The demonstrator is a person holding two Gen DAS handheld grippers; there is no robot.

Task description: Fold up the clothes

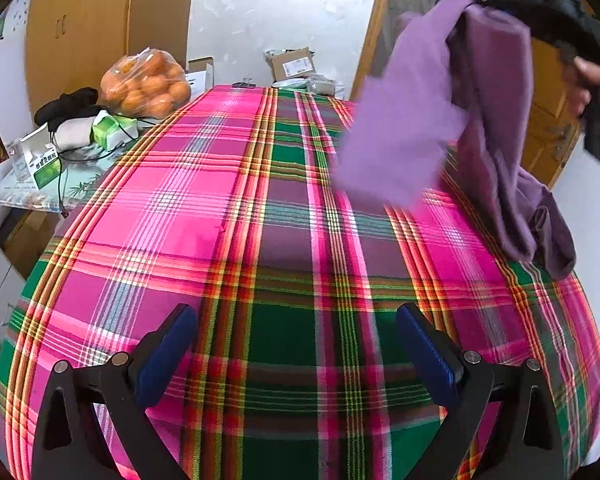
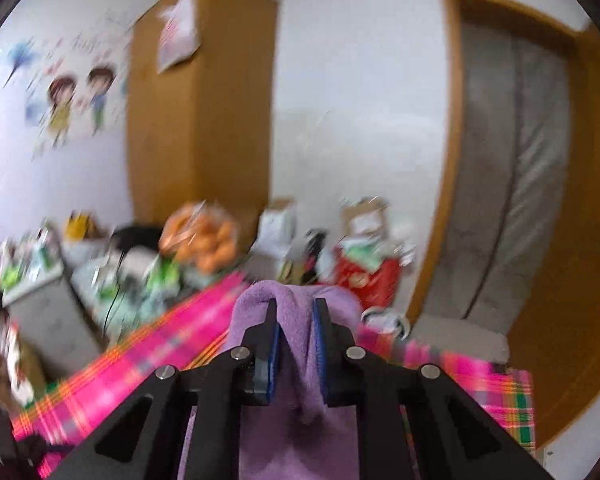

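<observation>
Nearest, left gripper (image 1: 296, 344) spread wide, blue pads (image 1: 168, 356) holding nothing, low over the pink-and-green plaid cloth (image 1: 236, 208). Further right, purple garment (image 1: 440, 120) hanging in the air above the cloth's right edge, pinched between the clenched fingers of the right gripper (image 2: 296, 344). Beyond, at the far left, a bag of oranges (image 1: 146, 84) and green cartons (image 1: 110, 128), print too small to read. Furthest, a cardboard box (image 1: 292, 65) with a white label, illegible.

garment (image 1: 496, 92): plain lilac purple
tablecloth (image 1: 236, 208): pink plaid, green blocks, red, yellow and white stripes
bag of oranges (image 1: 146, 84): orange fruit, clear plastic
wardrobe (image 1: 100, 20): tan wood
gripper pads (image 1: 164, 356): dark blue, on black arms
</observation>
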